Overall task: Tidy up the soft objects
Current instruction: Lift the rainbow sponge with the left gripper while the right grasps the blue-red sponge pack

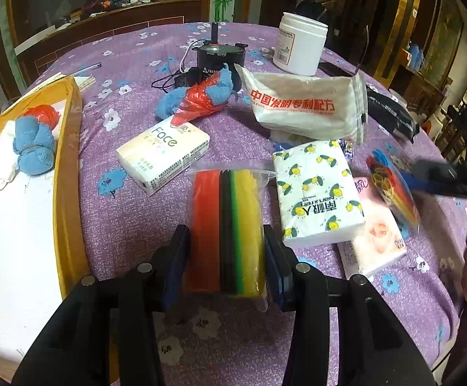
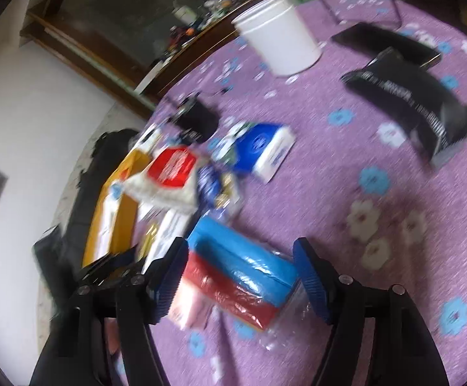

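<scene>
Two crinkly plastic bags [image 1: 227,225] [image 2: 243,283] of flat coloured sheets; purple floral tablecloth [image 1: 130,212].

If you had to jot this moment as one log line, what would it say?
left gripper: shut on striped bag | right gripper: open around blue-red bag | box: holds blue cloth

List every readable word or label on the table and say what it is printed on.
"Face": the cream tissue pack.
"中国发明专利配方": red print on the white zip bag.
"nanfu...", upside down beside Chinese characters: the lemon-print tissue pack.
White jar label: too small.
Black pouch and pink tissue pack print: unreadable.
Right wrist view: all blurred.
</scene>
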The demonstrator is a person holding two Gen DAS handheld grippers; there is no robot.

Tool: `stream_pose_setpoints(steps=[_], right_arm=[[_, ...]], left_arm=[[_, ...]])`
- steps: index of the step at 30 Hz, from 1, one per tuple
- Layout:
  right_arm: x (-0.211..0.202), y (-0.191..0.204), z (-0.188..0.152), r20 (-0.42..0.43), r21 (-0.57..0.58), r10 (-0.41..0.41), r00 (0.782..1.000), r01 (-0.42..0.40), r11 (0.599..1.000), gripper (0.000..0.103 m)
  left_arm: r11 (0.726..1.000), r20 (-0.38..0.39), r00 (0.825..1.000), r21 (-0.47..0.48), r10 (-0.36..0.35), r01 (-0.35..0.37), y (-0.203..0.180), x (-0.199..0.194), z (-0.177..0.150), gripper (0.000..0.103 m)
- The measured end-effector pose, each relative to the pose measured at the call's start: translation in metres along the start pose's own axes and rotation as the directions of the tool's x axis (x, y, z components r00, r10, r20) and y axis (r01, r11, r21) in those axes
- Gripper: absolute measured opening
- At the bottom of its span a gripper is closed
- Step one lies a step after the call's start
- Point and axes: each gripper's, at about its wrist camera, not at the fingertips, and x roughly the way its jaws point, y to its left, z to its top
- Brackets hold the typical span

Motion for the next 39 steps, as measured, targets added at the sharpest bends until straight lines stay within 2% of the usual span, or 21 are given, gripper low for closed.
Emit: stream_pose_setpoints(steps=[3, 5, 7, 10, 13, 15, 16, 17, 19, 24, 27, 30, 34, 36, 38, 39], right_arm=[[-0.005, 0.015, -0.014, -0.051, -0.111, -0.017, 0.999, 0.011, 0.994, 0.079], [-0.005, 0.032, -0.023, -0.064, -0.233, -0.094, 0.993, 0.077, 0.969, 0.080], [-0.003, 0.046, -0.027, -0.044, -0.336, -0.195, 0.980, 0.169, 0.927, 0.080], [0.002, 0.054, -0.025, 0.002, -0.401, -0.270, 0.963, 0.248, 0.882, 0.080], [0.012, 0.056, -0.024, -0.007, -0.431, -0.293, 0.956, 0.261, 0.864, 0.079], [0.021, 0.056, -0.028, -0.015, -0.446, -0.315, 0.949, 0.275, 0.852, 0.076], [0.024, 0.057, -0.030, -0.018, -0.460, -0.316, 0.949, 0.273, 0.845, 0.067], [0.024, 0.059, -0.032, -0.014, -0.471, -0.317, 0.948, 0.274, 0.838, 0.052], [0.023, 0.060, -0.035, 0.002, -0.476, -0.349, 0.937, 0.308, 0.824, 0.049], [-0.001, 0.064, -0.016, 0.102, -0.380, -0.326, 0.940, 0.340, 0.861, 0.047], [-0.012, 0.066, 0.009, 0.177, -0.277, -0.293, 0.940, 0.333, 0.901, 0.047], [-0.006, 0.065, 0.030, 0.222, -0.203, -0.274, 0.936, 0.319, 0.926, 0.047], [0.018, 0.061, 0.037, 0.250, -0.165, -0.261, 0.932, 0.306, 0.938, 0.047], [0.032, 0.057, 0.032, 0.231, -0.169, -0.255, 0.939, 0.296, 0.940, 0.047], [0.035, 0.059, 0.032, 0.221, -0.198, -0.259, 0.940, 0.303, 0.932, 0.047], [0.033, 0.061, 0.031, 0.241, -0.213, -0.270, 0.932, 0.322, 0.922, 0.047]], left_arm=[[1.000, 0.006, 1.000, 0.000, -0.008, 0.008, 0.000, 0.000, 0.000, 0.042], [1.000, 0.007, 1.000, -0.004, -0.010, 0.010, 0.000, 0.001, 0.001, 0.042], [1.000, 0.006, 1.000, -0.004, -0.010, 0.010, 0.000, 0.002, 0.002, 0.042], [1.000, 0.006, 1.000, -0.005, -0.009, 0.009, 0.000, 0.003, 0.003, 0.042], [1.000, 0.007, 1.000, -0.004, -0.005, 0.005, 0.000, 0.003, 0.002, 0.042], [1.000, 0.010, 1.000, -0.018, -0.014, 0.014, 0.002, 0.003, 0.003, 0.042], [1.000, 0.012, 1.000, -0.025, -0.017, 0.017, 0.003, 0.003, 0.003, 0.042], [0.999, 0.014, 1.000, -0.034, -0.023, 0.024, 0.004, 0.003, 0.003, 0.042], [0.998, 0.020, 0.999, -0.055, -0.036, 0.037, 0.007, 0.002, 0.004, 0.040], [0.994, 0.035, 0.998, -0.086, -0.057, 0.060, 0.008, 0.005, 0.010, 0.038], [0.991, 0.066, 0.996, -0.112, -0.063, 0.070, 0.008, 0.003, 0.014, 0.038], [0.988, 0.117, 0.992, -0.137, -0.054, 0.070, 0.010, 0.000, 0.016, 0.038], [0.987, 0.179, 0.983, -0.147, -0.035, 0.062, 0.013, -0.004, 0.015, 0.038], [0.988, 0.223, 0.975, -0.147, -0.017, 0.052, 0.014, -0.010, 0.015, 0.038], [0.989, 0.251, 0.968, -0.139, -0.004, 0.041, 0.013, -0.013, 0.017, 0.038], [0.990, 0.255, 0.967, -0.136, -0.003, 0.039, 0.012, -0.014, 0.017, 0.038]])
